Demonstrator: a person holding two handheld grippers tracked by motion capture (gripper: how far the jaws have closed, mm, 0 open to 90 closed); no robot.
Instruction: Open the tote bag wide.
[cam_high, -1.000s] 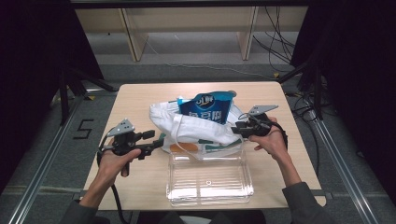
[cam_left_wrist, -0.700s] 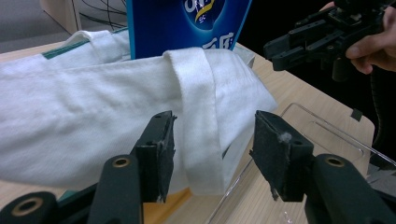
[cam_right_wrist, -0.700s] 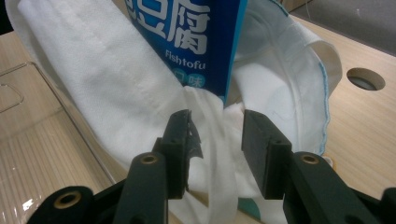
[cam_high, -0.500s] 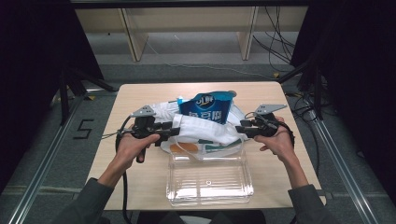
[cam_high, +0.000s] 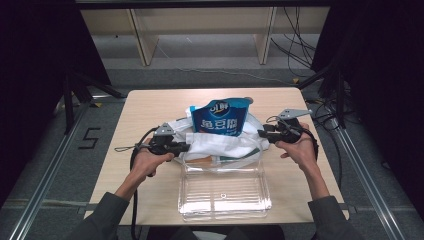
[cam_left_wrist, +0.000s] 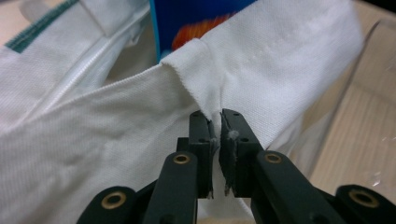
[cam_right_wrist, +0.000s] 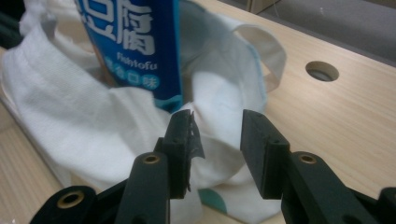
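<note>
The white cloth bag (cam_high: 220, 142) lies mid-frame on the counter (cam_high: 150, 107), soft, light, limp; best taken by its hems. Left tool (cam_left_wrist: 219, 126) has just closed, pinching a fold. Right tool (cam_right_wrist: 217, 135) stands half open around the fabric, not pressing it.

My white cloth bag (cam_high: 225, 145) has a dark green stitched edge and a teal dot low on one side, and out of it stands a blue packet (cam_high: 220, 117) printed with white characters, a lighter blue band and a splash of orange. My left gripper (cam_left_wrist: 219, 126) and right gripper (cam_right_wrist: 217, 135) are both black with brass-coloured rivets. The surface (cam_high: 150, 107) is pale wood grain, and the tray (cam_high: 223, 192) on it is clear plastic.
</note>
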